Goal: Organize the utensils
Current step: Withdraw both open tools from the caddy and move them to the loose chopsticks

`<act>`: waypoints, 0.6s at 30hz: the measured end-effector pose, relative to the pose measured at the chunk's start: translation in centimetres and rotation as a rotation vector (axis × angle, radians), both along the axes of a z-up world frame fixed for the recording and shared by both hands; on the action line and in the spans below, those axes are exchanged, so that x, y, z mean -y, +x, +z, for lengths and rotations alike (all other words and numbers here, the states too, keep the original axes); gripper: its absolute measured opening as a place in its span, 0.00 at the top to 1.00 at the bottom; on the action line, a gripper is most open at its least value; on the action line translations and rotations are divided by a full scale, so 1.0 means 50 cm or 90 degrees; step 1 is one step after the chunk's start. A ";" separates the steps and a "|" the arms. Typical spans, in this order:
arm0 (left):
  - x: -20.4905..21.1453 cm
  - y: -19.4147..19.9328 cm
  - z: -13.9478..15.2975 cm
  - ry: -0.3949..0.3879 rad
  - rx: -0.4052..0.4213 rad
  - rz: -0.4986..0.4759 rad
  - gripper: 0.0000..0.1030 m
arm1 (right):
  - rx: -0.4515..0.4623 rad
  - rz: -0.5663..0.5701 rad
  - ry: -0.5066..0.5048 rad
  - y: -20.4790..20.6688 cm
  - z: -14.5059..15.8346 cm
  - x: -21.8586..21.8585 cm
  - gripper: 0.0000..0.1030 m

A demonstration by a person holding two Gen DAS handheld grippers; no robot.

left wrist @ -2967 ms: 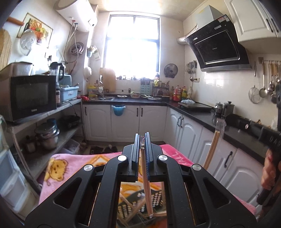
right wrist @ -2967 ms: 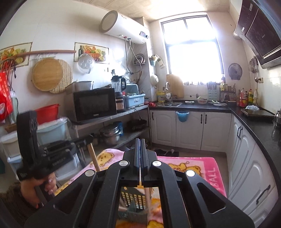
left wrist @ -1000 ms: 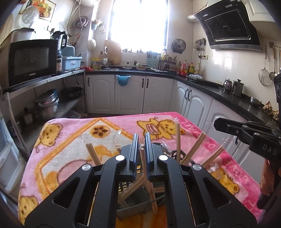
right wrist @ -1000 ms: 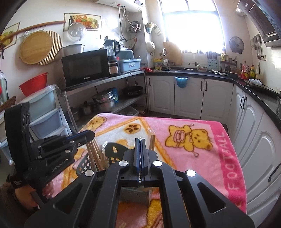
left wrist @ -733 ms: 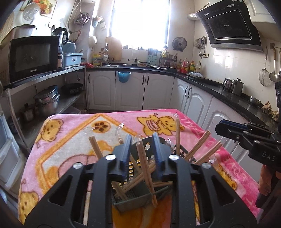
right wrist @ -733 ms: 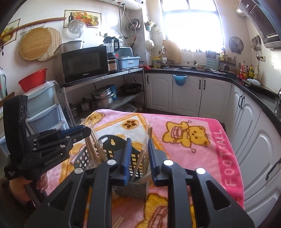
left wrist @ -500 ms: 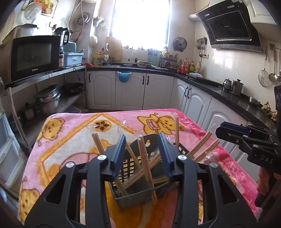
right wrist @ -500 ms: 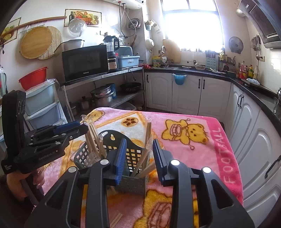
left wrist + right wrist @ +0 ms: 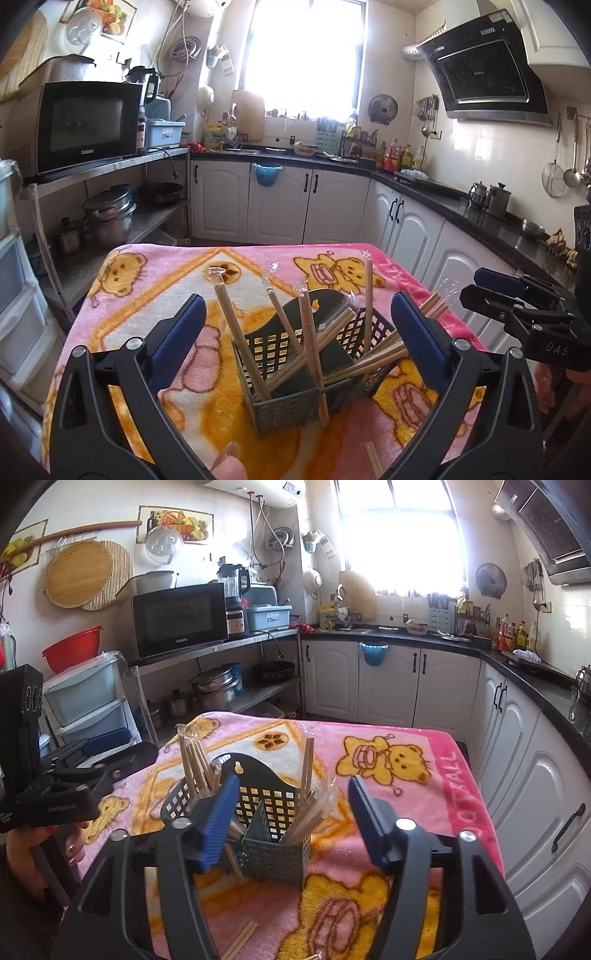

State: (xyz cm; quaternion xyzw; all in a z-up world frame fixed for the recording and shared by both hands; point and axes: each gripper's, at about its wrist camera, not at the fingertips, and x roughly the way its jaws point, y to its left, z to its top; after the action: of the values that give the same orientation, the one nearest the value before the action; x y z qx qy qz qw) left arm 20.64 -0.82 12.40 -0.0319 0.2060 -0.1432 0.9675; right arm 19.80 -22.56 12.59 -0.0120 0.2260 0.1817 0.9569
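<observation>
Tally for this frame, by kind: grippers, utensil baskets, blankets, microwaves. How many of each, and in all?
Grippers: 2, the left gripper and the right gripper, jaws opening, pads pressing on nothing.
Utensil basket: 1, with chopsticks standing in it.
Blanket: 1.
Microwave: 1.
Total: 5.

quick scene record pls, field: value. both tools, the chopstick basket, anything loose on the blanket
left tool: jaws opening, nothing gripped, basket and chopsticks between them
right tool: jaws opening, nothing gripped
basket: grey, divided, upright on pink bear blanket
chopsticks: wrapped pairs leaning at mixed angles in the basket
loose chopsticks: on the blanket, near side of the basket
task state: most in the basket, some left out
</observation>
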 end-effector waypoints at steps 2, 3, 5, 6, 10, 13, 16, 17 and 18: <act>-0.004 -0.007 0.004 -0.006 0.002 0.001 0.10 | 0.002 0.000 0.003 -0.006 0.002 0.003 0.37; -0.006 -0.011 0.006 -0.008 0.003 0.000 0.10 | 0.003 0.000 0.004 -0.010 0.003 0.003 0.36; -0.009 -0.018 0.008 -0.012 0.002 -0.002 0.10 | 0.006 0.000 0.003 -0.018 0.005 0.003 0.35; -0.011 -0.021 0.008 -0.014 0.002 -0.003 0.10 | 0.008 0.001 0.003 -0.022 0.007 0.002 0.35; -0.015 -0.037 0.011 -0.020 0.007 -0.004 0.10 | 0.016 0.002 -0.002 -0.043 0.010 0.002 0.31; -0.020 -0.052 0.013 -0.023 0.010 -0.007 0.10 | 0.018 0.005 -0.004 -0.056 0.010 0.001 0.28; -0.027 -0.065 0.012 -0.028 0.012 -0.009 0.10 | 0.018 0.006 -0.008 -0.070 0.006 0.005 0.27; -0.029 -0.069 0.012 -0.030 0.013 -0.009 0.10 | 0.017 0.006 -0.009 -0.074 0.005 0.004 0.27; -0.029 -0.073 0.012 -0.031 0.013 -0.009 0.10 | 0.017 0.006 -0.008 -0.077 0.004 0.003 0.27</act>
State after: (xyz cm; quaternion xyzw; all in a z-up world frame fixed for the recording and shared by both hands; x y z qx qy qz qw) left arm 17.00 0.63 12.98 -0.0522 0.1927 -0.1553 0.9675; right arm 15.93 -22.72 12.80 -0.0218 0.2141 0.1842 0.9590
